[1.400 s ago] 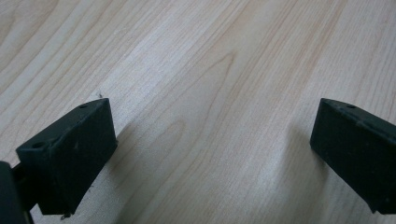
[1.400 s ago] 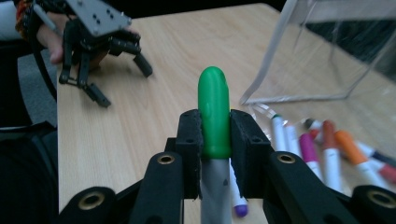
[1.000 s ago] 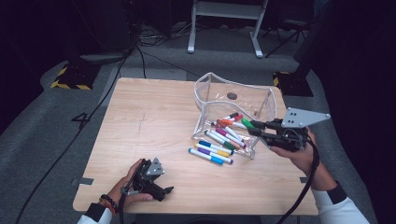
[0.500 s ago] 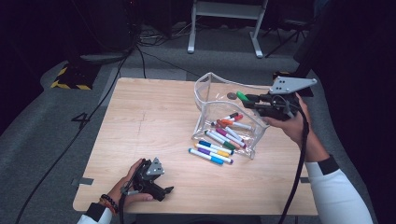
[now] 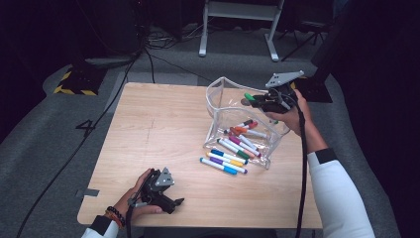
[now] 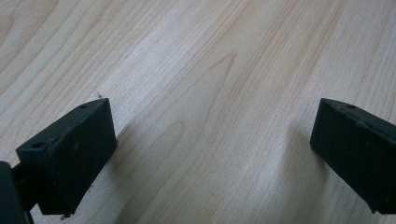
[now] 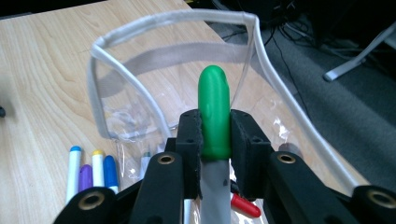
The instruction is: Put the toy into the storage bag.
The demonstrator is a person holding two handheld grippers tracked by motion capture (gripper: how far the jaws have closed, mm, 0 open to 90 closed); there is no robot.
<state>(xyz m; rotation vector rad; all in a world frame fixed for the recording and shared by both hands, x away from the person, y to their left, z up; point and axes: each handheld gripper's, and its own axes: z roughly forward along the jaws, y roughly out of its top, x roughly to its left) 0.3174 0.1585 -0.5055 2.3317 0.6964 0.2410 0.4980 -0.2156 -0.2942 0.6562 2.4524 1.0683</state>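
Gripping a green-capped marker (image 7: 214,112) in the right tool (image 5: 257,100), jaws clenched on the cap and the grey barrel running back between them; holding it above the clear pouch (image 5: 218,106), which is standing open on the surface (image 5: 158,129) with its white-edged mouth just under the marker tip; pointing the long axis of the marker forward and a little down, toward the open mouth and not across it; keeping several markers already inside the pouch, among them an orange one (image 5: 236,130) and a red cap (image 7: 244,205) seen under the jaws; leaving three markers (image 5: 224,162) lying side by side on the bare wood just outside the pouch, near its lower edge; resting the left tool (image 5: 166,198) released and low on the near edge of the surface, well apart from the pouch, jaws wide with nothing between; judging the right hand (image 5: 292,116) much the nearer one for the drop.
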